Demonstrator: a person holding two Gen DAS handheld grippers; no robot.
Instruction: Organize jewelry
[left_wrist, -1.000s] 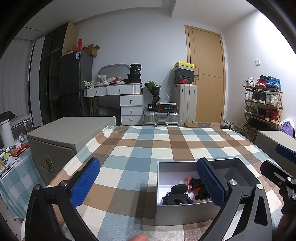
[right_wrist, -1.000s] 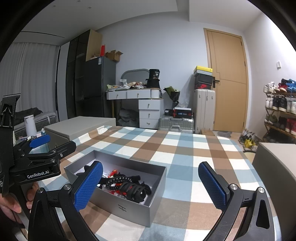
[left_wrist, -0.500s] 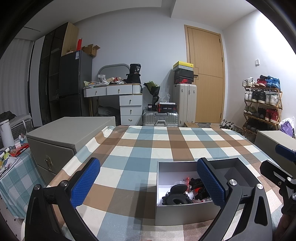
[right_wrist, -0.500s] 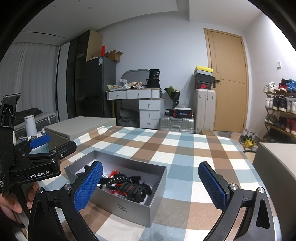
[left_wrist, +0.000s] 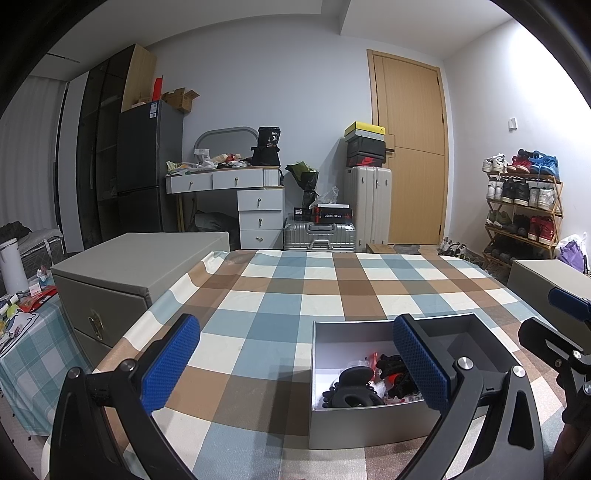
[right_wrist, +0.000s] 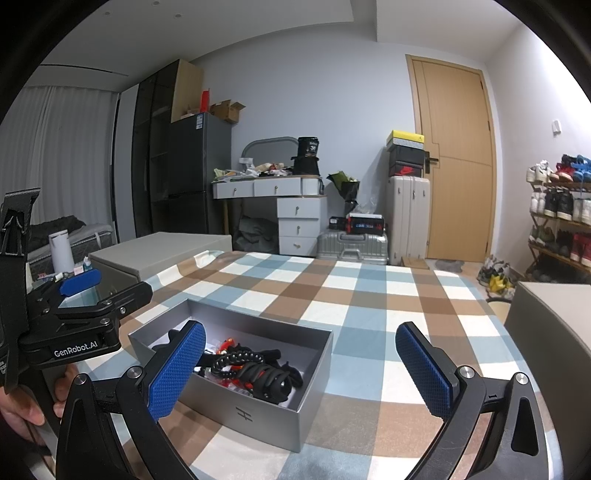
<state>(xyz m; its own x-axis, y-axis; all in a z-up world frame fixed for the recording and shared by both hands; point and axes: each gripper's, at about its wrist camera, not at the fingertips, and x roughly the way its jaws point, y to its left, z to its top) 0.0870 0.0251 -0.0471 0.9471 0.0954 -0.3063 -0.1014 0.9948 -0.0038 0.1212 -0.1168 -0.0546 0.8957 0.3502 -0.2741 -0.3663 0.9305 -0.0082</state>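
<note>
An open grey box (left_wrist: 369, 421) (right_wrist: 258, 417) stands on the checked tablecloth. It holds a tangle of black and red jewelry (right_wrist: 255, 373), with a black hair claw (left_wrist: 351, 391) at its near left. My left gripper (left_wrist: 295, 365) is open and empty, near the box's front left; its right finger stands in front of the box. My right gripper (right_wrist: 301, 369) is open and empty, held above and to the right of the box. The left gripper also shows at the left of the right wrist view (right_wrist: 85, 295).
A grey storage box (left_wrist: 122, 280) stands beside the table at the left and another (right_wrist: 554, 332) at the right. The tablecloth (left_wrist: 332, 288) stretches away behind the jewelry box. A dresser, suitcases and a shoe rack line the far wall.
</note>
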